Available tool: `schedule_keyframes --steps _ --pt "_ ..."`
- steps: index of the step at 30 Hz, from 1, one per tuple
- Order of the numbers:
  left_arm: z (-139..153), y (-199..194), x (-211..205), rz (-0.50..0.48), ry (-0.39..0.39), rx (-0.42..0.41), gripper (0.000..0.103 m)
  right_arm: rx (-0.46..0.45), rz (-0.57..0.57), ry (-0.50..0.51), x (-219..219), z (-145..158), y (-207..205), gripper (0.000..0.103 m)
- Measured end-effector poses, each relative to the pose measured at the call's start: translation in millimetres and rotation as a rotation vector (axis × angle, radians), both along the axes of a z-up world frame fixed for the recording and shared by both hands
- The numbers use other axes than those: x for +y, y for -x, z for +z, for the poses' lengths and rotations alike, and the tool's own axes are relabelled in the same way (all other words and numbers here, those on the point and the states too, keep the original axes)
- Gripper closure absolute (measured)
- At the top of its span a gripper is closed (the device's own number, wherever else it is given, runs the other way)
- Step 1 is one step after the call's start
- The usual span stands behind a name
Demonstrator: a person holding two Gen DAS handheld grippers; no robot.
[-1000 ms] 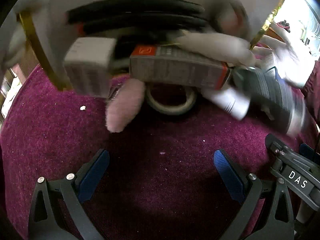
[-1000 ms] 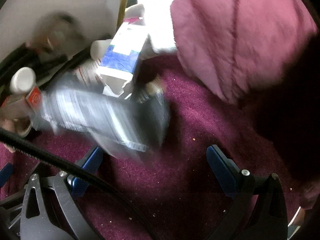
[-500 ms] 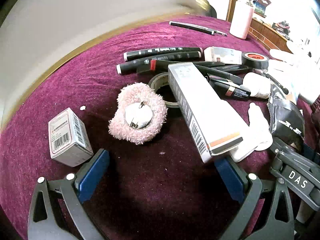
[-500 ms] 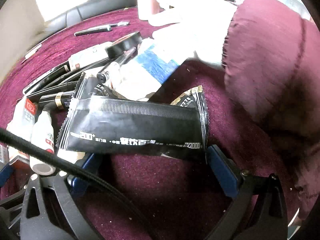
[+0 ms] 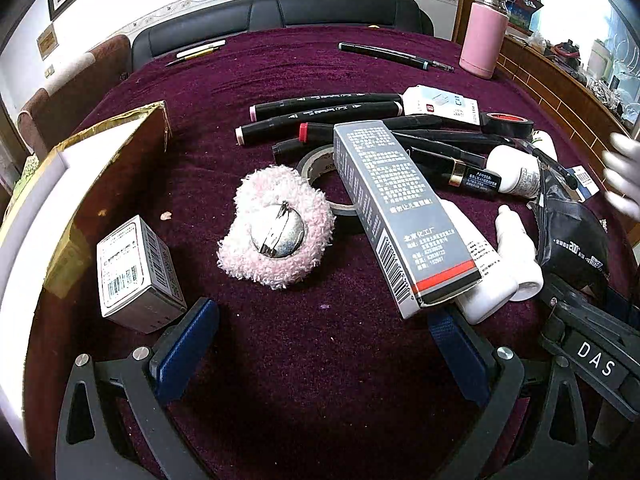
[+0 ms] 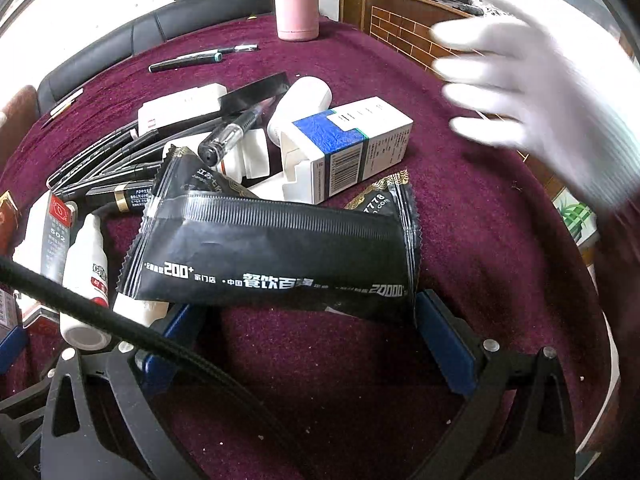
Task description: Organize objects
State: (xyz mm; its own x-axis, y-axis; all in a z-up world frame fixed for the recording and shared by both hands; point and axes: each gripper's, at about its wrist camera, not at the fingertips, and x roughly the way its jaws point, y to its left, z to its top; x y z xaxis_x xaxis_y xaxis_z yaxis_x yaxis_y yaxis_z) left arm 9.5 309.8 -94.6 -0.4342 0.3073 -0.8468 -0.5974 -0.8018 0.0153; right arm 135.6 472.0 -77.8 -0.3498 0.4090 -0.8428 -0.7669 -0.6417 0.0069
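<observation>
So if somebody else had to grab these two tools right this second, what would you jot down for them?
Left tool: open, empty, hovering above the maroon cloth just short of the pink fluffy heart.
Right tool: open, empty, with the black snack packet lying just ahead of its fingers.
Things: small grey box at left by the cardboard box; long grey carton lying on the tape roll; black markers behind; blue and white carton open beyond the packet. A white gloved hand is over the far right.
Done: nothing looks sorted yet.
Left: everything, probably into the cardboard box.
</observation>
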Motion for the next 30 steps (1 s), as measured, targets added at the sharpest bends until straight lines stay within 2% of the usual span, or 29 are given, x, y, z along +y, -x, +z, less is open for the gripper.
schedule_keyframes --steps 30 --pt "-1 -5 8 0.002 0.007 0.002 0.001 -0.001 -0.003 0.002 1 1 3 0.000"
